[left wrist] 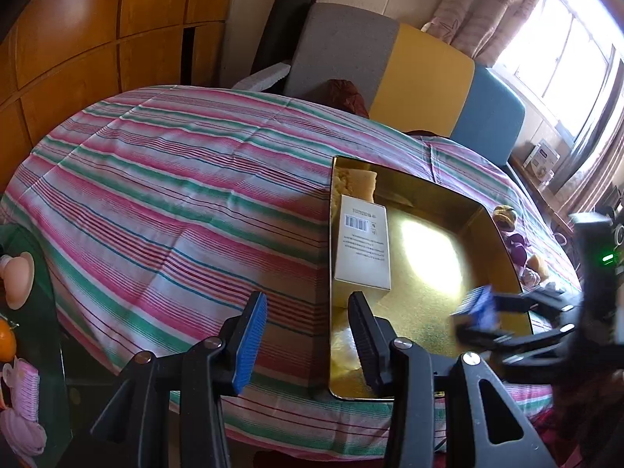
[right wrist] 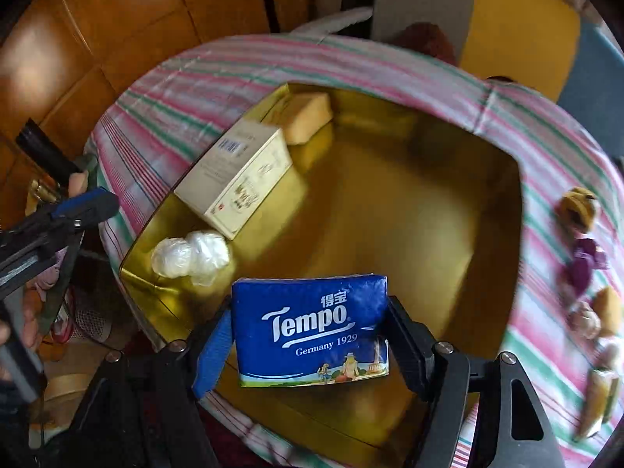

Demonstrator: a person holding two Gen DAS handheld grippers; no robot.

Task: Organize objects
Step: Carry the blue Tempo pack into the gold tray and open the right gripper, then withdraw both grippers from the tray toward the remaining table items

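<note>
A blue Tempo tissue pack (right wrist: 308, 335) hangs over the near part of a shiny gold tray (right wrist: 487, 179), with my right gripper (right wrist: 310, 308) shut on its two sides. In the tray lie a cream box (right wrist: 234, 179), a yellow sponge-like block (right wrist: 308, 121) and white wrapped balls (right wrist: 191, 257). The left wrist view shows the right gripper (left wrist: 479, 316) blurred at the tray's (left wrist: 429, 296) right side, still holding the pack (left wrist: 477, 308). My left gripper (left wrist: 308, 300) is open and holds nothing. Its fingers stand on either side of the tray's left wall, near the cream box (left wrist: 362, 249).
The tray sits on a table with a pink, green and white striped cloth (left wrist: 175, 195). Small plush toys (right wrist: 581, 234) lie on the cloth right of the tray. A grey, yellow and blue sofa (left wrist: 421, 78) stands behind it. Wooden cabinets (left wrist: 97, 39) and a dark side table (left wrist: 35, 312) are at the left.
</note>
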